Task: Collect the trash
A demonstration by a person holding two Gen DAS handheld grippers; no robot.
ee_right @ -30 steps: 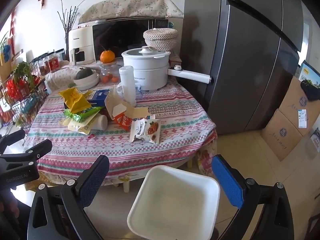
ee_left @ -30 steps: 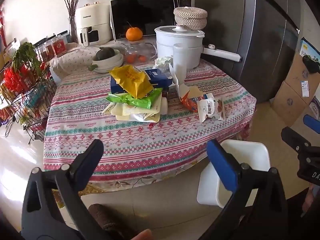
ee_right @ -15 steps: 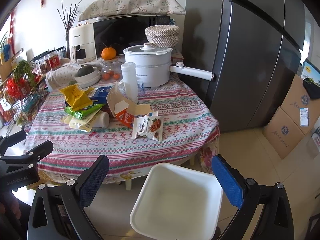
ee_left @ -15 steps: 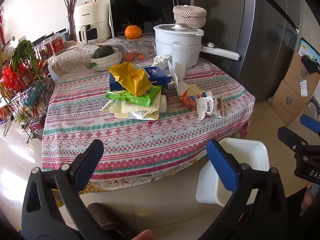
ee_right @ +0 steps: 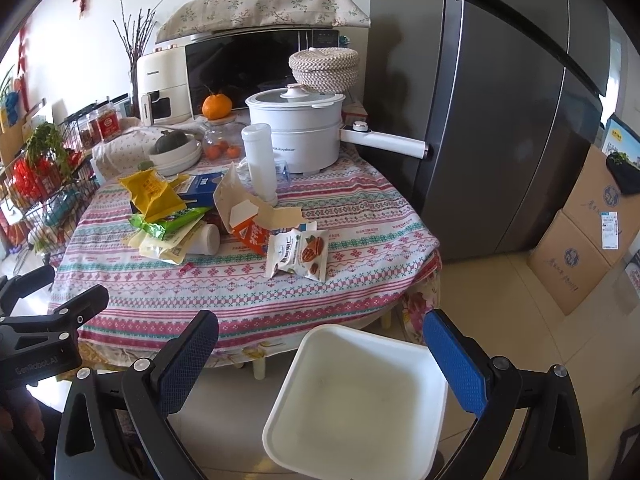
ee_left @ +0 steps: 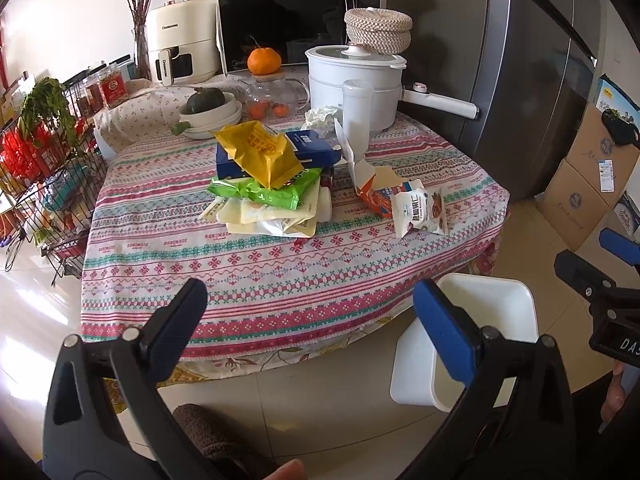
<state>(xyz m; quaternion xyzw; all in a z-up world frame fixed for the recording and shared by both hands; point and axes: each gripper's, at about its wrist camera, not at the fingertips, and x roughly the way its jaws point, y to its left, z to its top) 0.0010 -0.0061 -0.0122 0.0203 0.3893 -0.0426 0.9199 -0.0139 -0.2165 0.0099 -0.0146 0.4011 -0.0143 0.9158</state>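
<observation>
Trash point(ee_left: 276, 184) lies mid-frame on the table point(ee_left: 280, 276), ahead of both wide-open, empty grippers, left gripper point(ee_left: 308, 312) nearer the pile.

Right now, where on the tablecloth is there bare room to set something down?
The near strip of tablecloth, between the table edge and the wrapper pile, is bare, as is the right side past the nut packet. The middle is crowded with wrappers and the torn orange carton; the back holds the white pot and bowls.
</observation>
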